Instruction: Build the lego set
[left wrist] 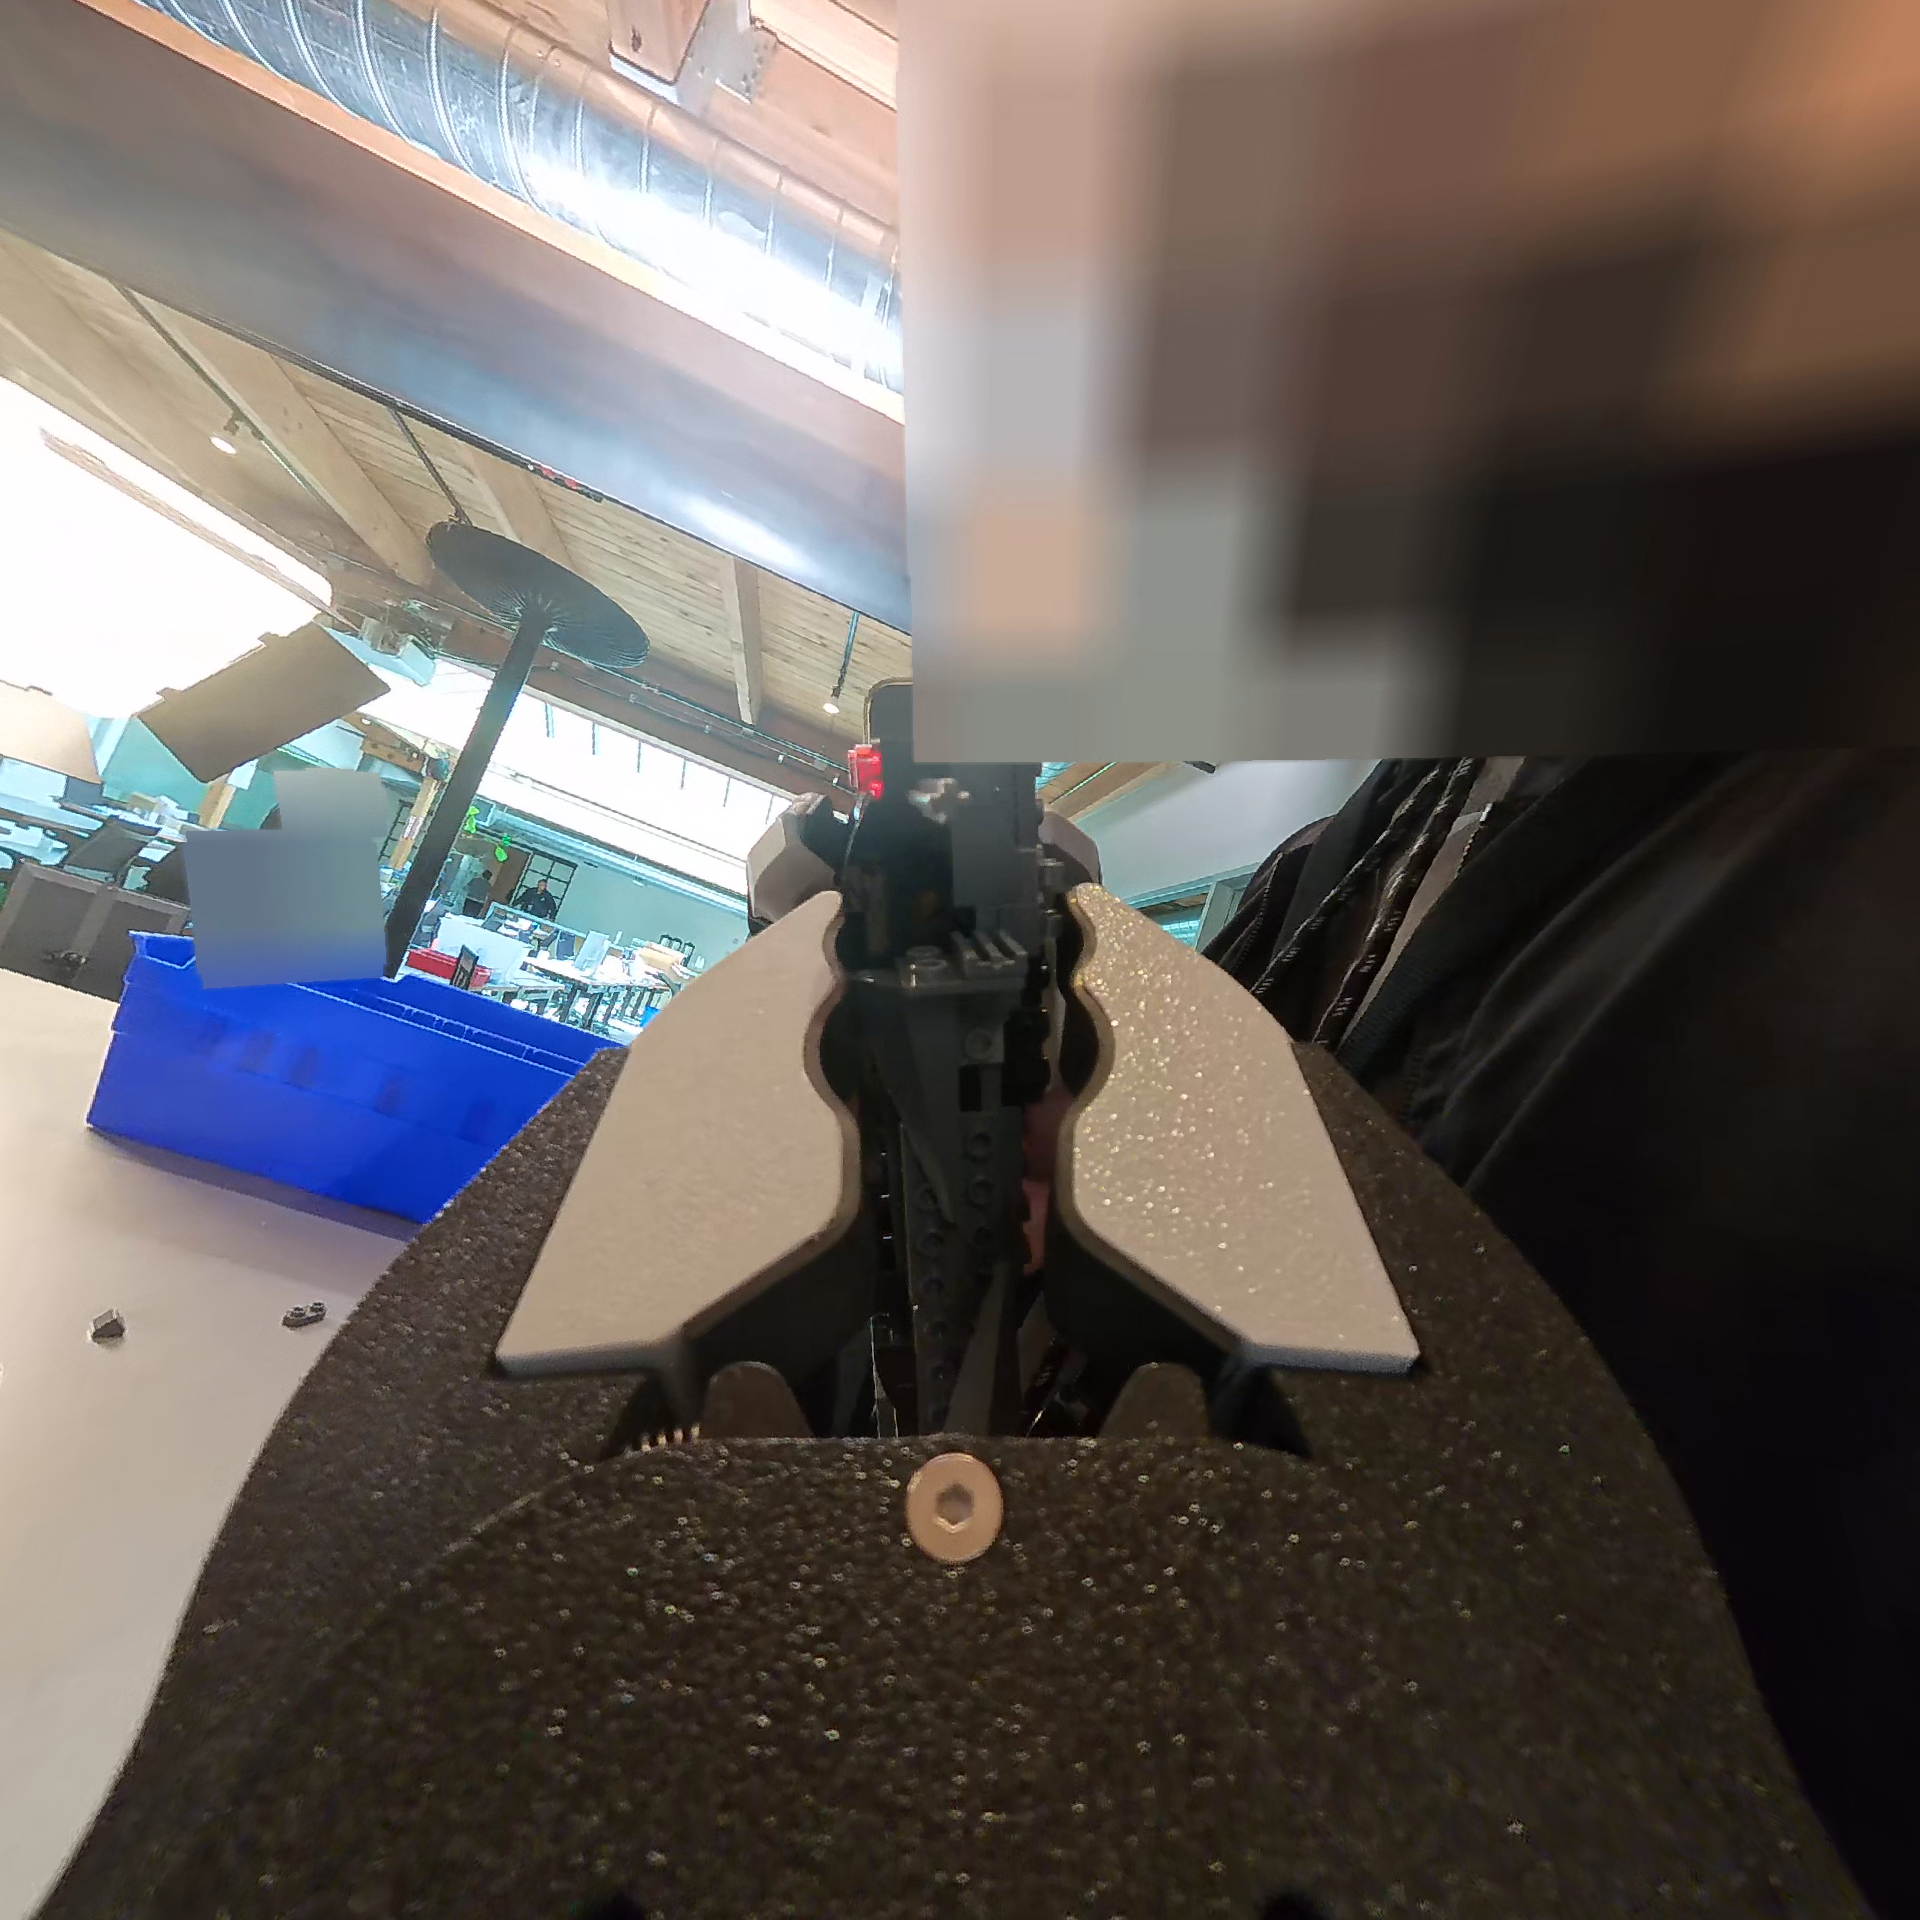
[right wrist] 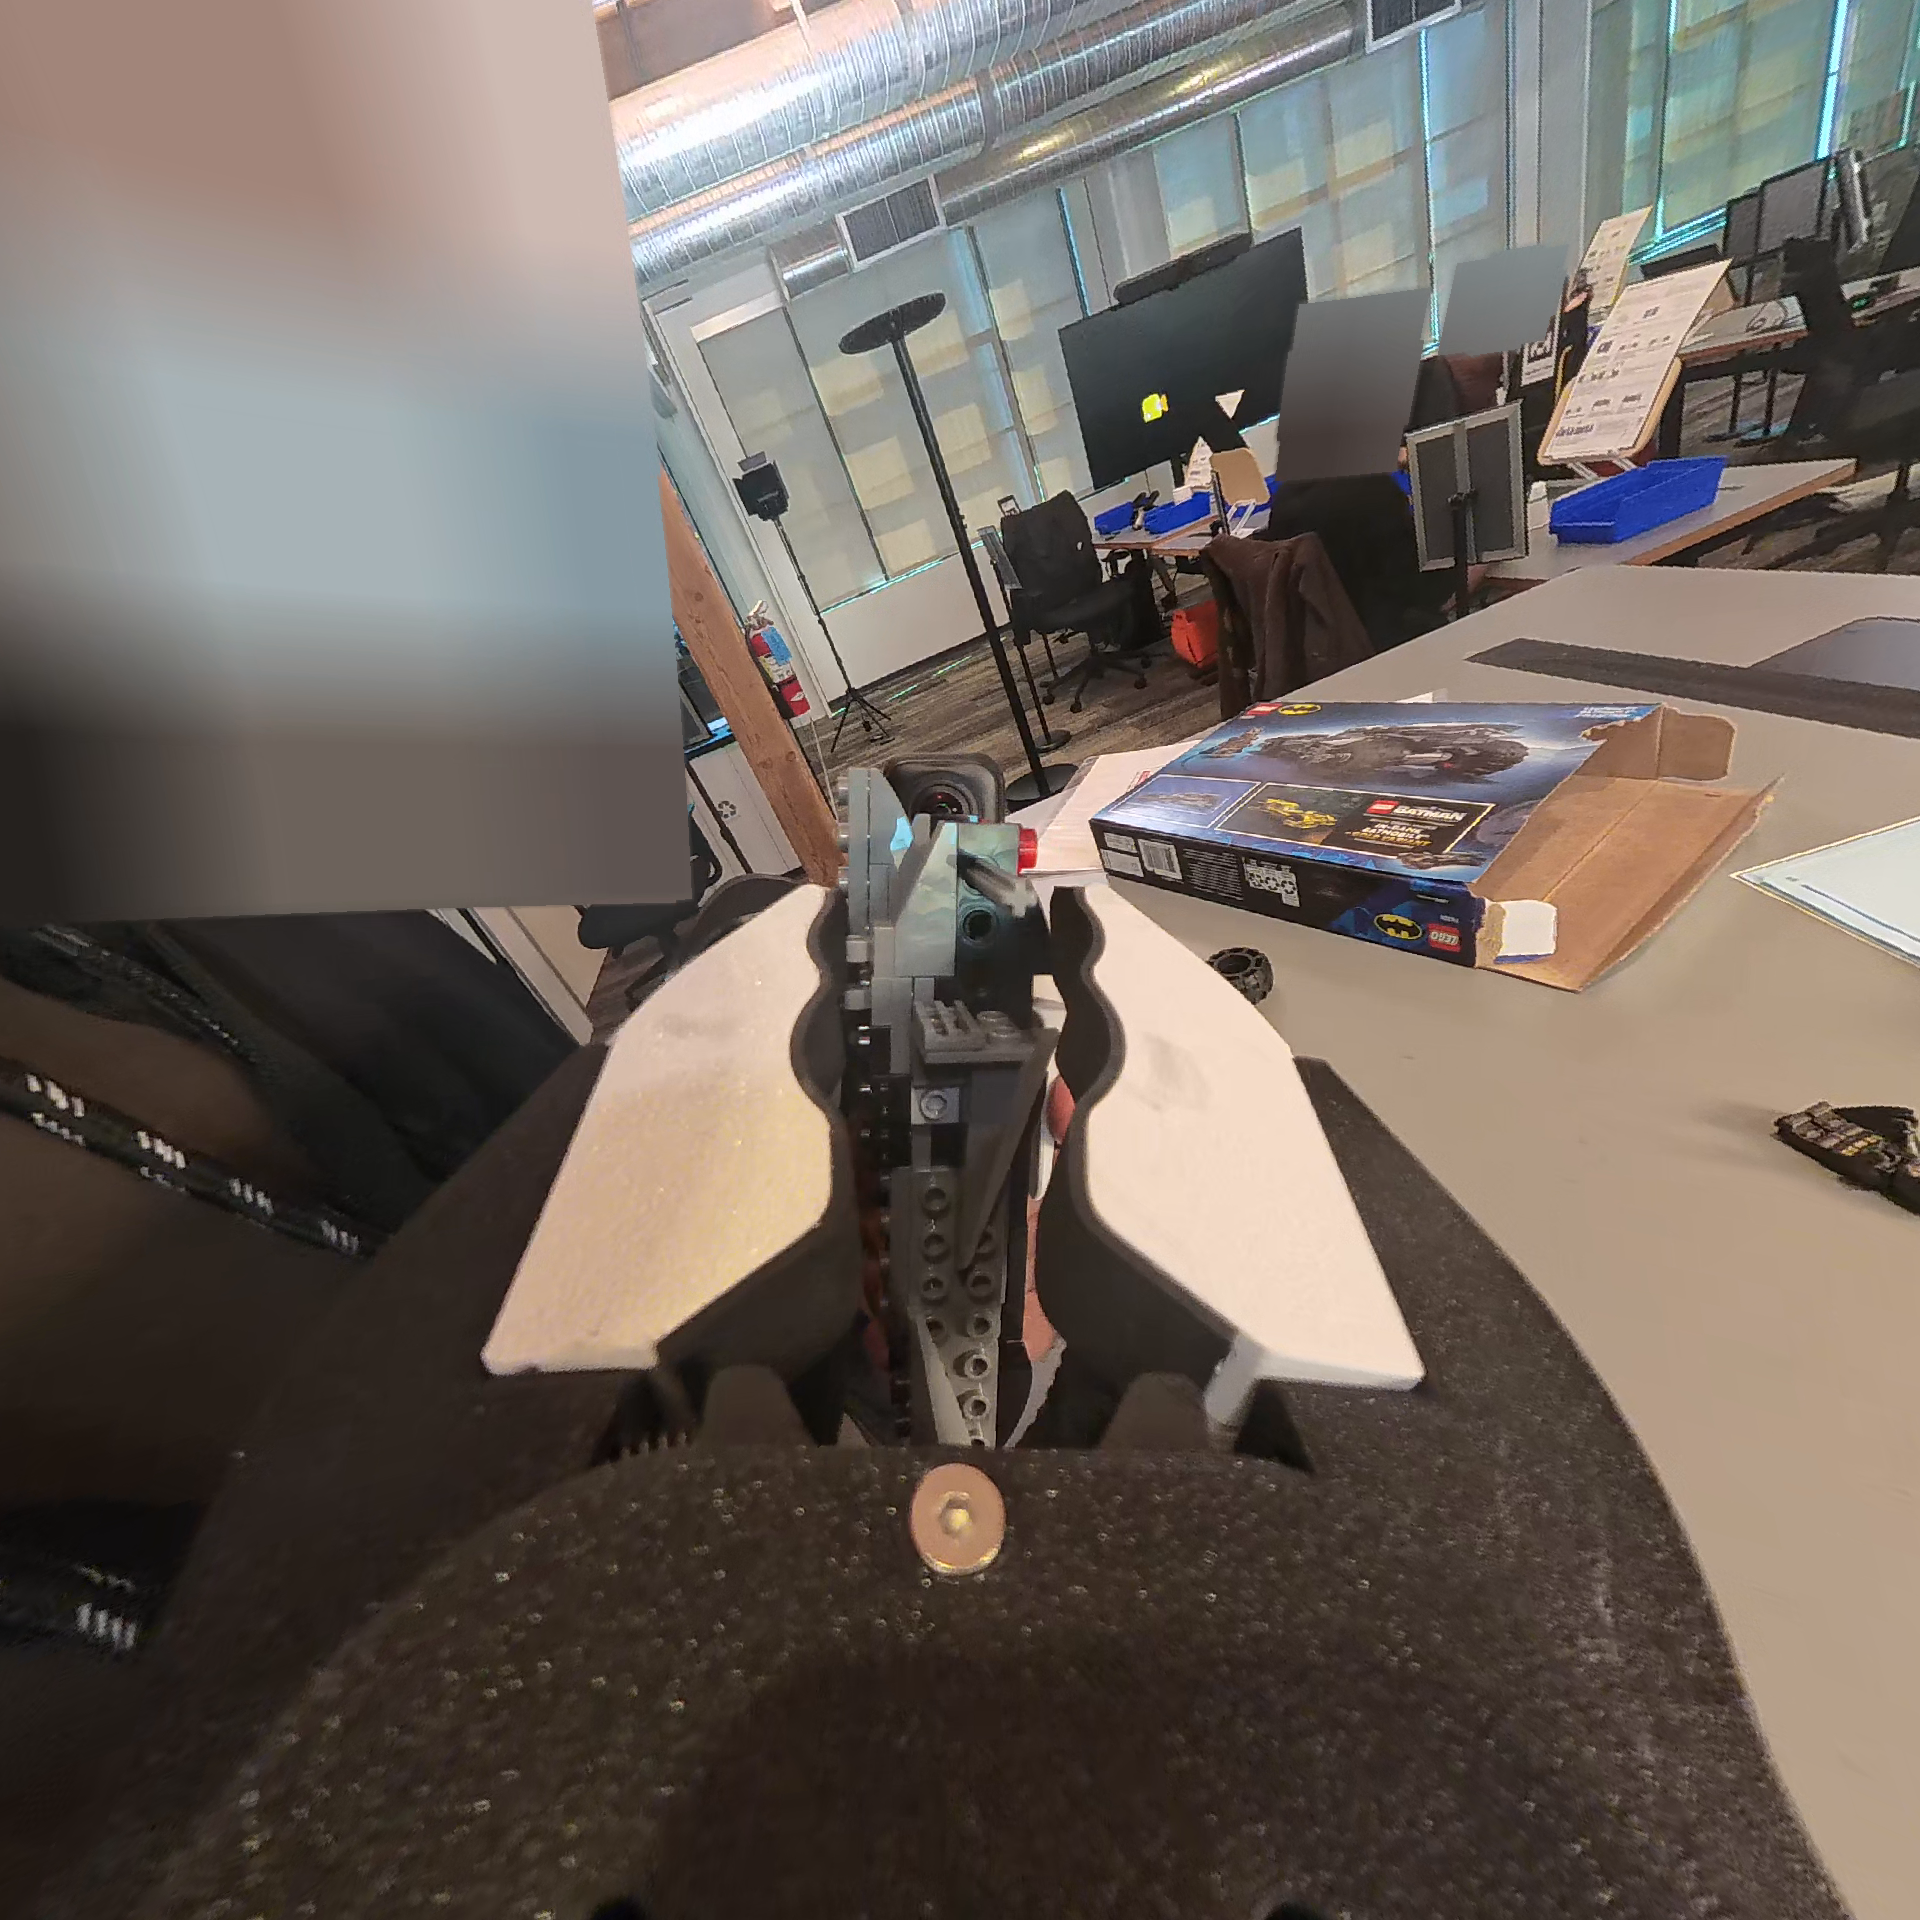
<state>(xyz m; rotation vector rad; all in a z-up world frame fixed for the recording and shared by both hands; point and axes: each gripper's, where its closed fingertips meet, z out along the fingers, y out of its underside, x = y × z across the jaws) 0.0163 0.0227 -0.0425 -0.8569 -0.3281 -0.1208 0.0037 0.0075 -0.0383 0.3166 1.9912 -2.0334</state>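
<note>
The grey brick model (left wrist: 951,1049) is held up off the table (right wrist: 1558,1195), beside the opened printed box (right wrist: 1444,831), clamped from opposite ends by the left gripper (left wrist: 951,914) and the right gripper (right wrist: 940,914). It looks light and rigid, yet its studded joints could snap apart; the long plates suit gripping best.

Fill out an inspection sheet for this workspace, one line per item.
Surface: pale grey tabletop.
Job's things: dark grey toy-brick model with a red stud, gripped from both ends.
Clutter: opened blue printed cardboard box; small black toy wheel; black brick cluster; blue plastic bin; two small dark bricks.
Grippers: left gripper and right gripper each have their jaws closed on the model, facing each other.
Cables: nothing seen.
Surroundings: open office with desks, chairs, a large dark screen, a floor lamp and ceiling ducts; person in dark clothing close by.
</note>
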